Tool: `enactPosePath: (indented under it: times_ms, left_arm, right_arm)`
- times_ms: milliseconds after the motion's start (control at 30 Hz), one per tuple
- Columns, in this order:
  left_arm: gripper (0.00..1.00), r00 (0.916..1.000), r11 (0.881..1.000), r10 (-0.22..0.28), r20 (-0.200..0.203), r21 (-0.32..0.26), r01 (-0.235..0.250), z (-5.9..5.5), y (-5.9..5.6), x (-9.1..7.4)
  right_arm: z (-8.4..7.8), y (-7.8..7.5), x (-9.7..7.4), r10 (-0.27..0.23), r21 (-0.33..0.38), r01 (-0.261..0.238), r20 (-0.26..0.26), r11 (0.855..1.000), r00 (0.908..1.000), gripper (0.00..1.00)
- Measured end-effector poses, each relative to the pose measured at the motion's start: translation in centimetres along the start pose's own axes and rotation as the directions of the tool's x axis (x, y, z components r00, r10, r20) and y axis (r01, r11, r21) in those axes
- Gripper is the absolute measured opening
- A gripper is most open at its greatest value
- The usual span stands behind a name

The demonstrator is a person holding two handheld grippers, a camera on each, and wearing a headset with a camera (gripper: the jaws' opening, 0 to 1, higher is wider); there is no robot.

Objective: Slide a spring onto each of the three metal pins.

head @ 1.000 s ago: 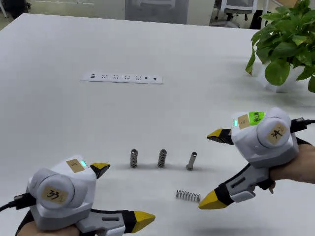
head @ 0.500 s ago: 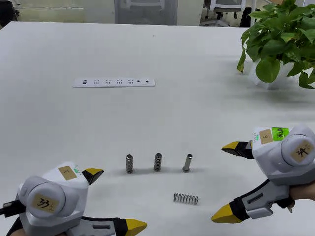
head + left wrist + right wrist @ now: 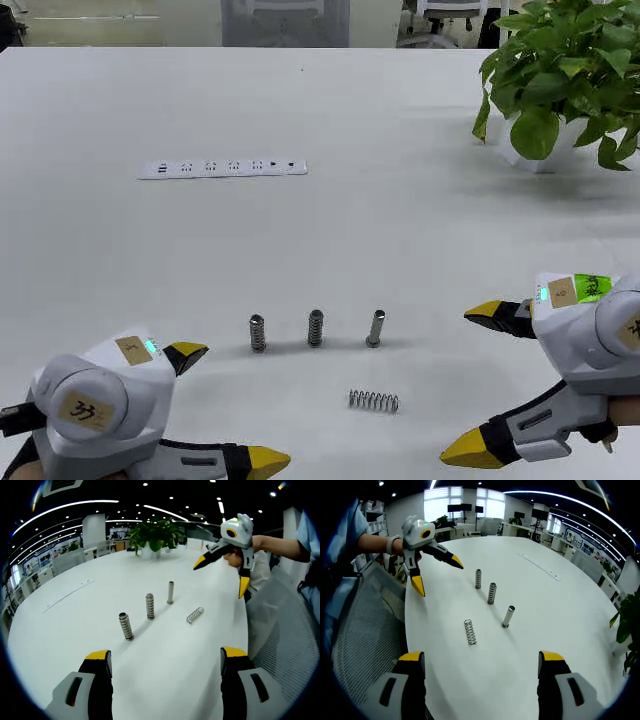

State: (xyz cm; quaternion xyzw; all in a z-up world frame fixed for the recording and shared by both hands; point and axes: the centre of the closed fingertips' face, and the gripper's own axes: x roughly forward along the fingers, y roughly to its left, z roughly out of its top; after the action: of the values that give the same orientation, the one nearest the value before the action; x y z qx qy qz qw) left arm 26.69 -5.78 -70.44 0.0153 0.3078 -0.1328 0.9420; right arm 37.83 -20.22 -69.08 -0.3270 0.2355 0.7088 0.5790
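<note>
Three metal pins stand in a row on the white table. A spring sits on the left pin (image 3: pixel 257 333) (image 3: pixel 126 626) (image 3: pixel 478 579) and another on the middle pin (image 3: pixel 316 328) (image 3: pixel 149 606) (image 3: pixel 492 593). The right pin (image 3: pixel 376 328) (image 3: pixel 170 592) (image 3: pixel 508 616) is bare. A loose spring (image 3: pixel 374 401) (image 3: pixel 194 615) (image 3: pixel 469 631) lies flat in front of it. My left gripper (image 3: pixel 222 405) (image 3: pixel 165 660) is open at the near left, holding nothing. My right gripper (image 3: pixel 478 382) (image 3: pixel 476 661) is open at the near right, to the right of the loose spring.
A white power strip (image 3: pixel 222 169) (image 3: pixel 67 594) (image 3: pixel 540 566) lies flat further back on the table. A potted green plant (image 3: pixel 560 70) (image 3: pixel 153 535) stands at the back right. Chairs line the table's far edge.
The head camera has tilted, shifting the scene. My right gripper has drawn back, down and to the right, away from the loose spring. Pins and springs have not moved.
</note>
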Motion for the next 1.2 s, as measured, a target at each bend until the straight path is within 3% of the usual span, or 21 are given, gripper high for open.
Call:
enactPosePath:
  times_ms: [233,467,733,967,1200]
  left_arm:
    - [0.88,0.9997,0.999,-0.026,-0.001,0.033,0.026,1.0,-0.5,0.5]
    - [0.84,0.9972,0.994,-0.075,-0.003,0.084,0.075,2.0,-1.9,1.4]
    - [0.78,0.9875,0.975,-0.146,-0.059,0.161,0.154,2.0,-3.2,2.9]
    - [0.73,0.9720,0.945,-0.208,-0.110,0.235,0.228,2.9,-4.0,4.4]
    - [0.63,0.9564,0.922,-0.243,-0.163,0.269,0.279,3.5,-4.3,6.2]
  right_arm:
    - [-0.1,0.2,0.0,-0.007,0.025,0.007,0.018,1.000,0.9998,0.94]
    - [0.4,0.7,0.0,-0.015,0.045,0.013,0.040,0.999,0.9991,0.93]
    - [-0.1,0.9,-0.3,-0.023,0.065,0.020,0.046,0.998,0.9987,0.92]
    - [-0.5,1.3,-0.4,-0.023,0.078,0.019,0.049,0.997,0.9985,0.92]
    - [-0.4,1.4,-0.7,-0.024,0.083,0.019,0.064,0.996,0.9976,0.90]
